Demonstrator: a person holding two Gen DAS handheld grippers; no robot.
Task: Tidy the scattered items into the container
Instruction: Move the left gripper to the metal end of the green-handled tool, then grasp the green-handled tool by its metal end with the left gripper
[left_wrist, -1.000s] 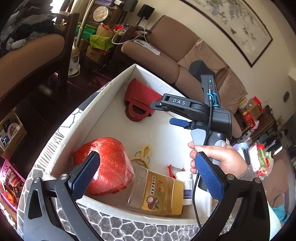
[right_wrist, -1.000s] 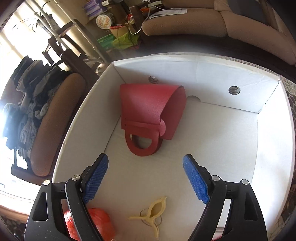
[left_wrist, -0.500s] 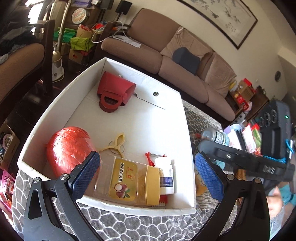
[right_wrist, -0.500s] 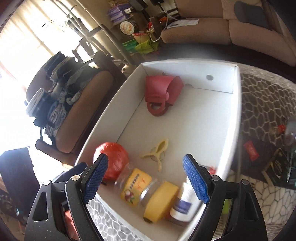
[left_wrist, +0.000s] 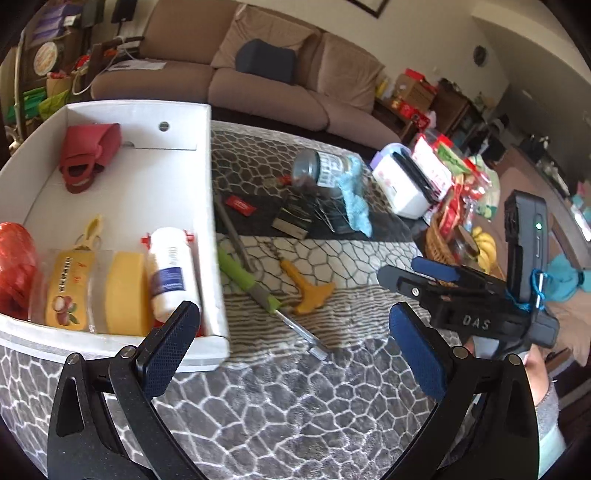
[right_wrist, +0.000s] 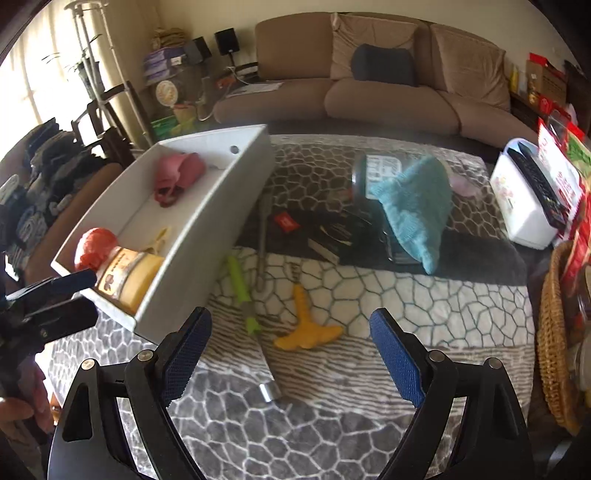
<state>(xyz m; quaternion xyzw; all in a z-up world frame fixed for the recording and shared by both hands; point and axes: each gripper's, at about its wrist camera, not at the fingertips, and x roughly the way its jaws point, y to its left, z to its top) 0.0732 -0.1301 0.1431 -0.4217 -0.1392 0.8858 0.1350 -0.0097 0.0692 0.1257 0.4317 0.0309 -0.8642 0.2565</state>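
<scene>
**Me:** Container (left_wrist: 207, 229), white, open-topped, sits at the left end of the table (left_wrist: 295, 398), on the grey patterned cover. Already inside: red bag (left_wrist: 88, 155) at the far end, red ball (left_wrist: 14, 266), yellow clip (left_wrist: 90, 230), yellow-lidded jar (left_wrist: 92, 288) and white bottle (left_wrist: 170, 269) crowded against the near wall.

**Observer:** And what's still loose?

**Me:** Green-handled tool (right_wrist: 240, 291) and yellow T-handled corkscrew (right_wrist: 306, 328), lying side by side just beside the container's long wall. Further back on the dark mat: grey tongs (right_wrist: 263, 243), a red card (right_wrist: 286, 221), a dark flat case (right_wrist: 343, 232), and a glass jar (right_wrist: 369, 173) with a blue knitted cloth (right_wrist: 417, 206) draped over it.

**Observer:** Grippers?

**Me:** Both empty. Left gripper (left_wrist: 291, 354) spread wide, hanging over the container's near corner. Right gripper (right_wrist: 291, 354) jaws opening, nothing between them, pointed down at the corkscrew and green tool. Its side shows at the right of the left wrist view.

**Observer:** Why that aim?

**Me:** My reading: those two are nearest and lie flat, so wide jaws from above suit them. The near end of the container is packed; the middle floor is bare, so that looks like the drop spot.

**Observer:** Risks?

**Me:** The tool's thin metal shaft may tip if pinched off-centre. Basket (right_wrist: 554, 332) and white box (right_wrist: 524, 206) at the right look like fixtures, not clutter.
</scene>
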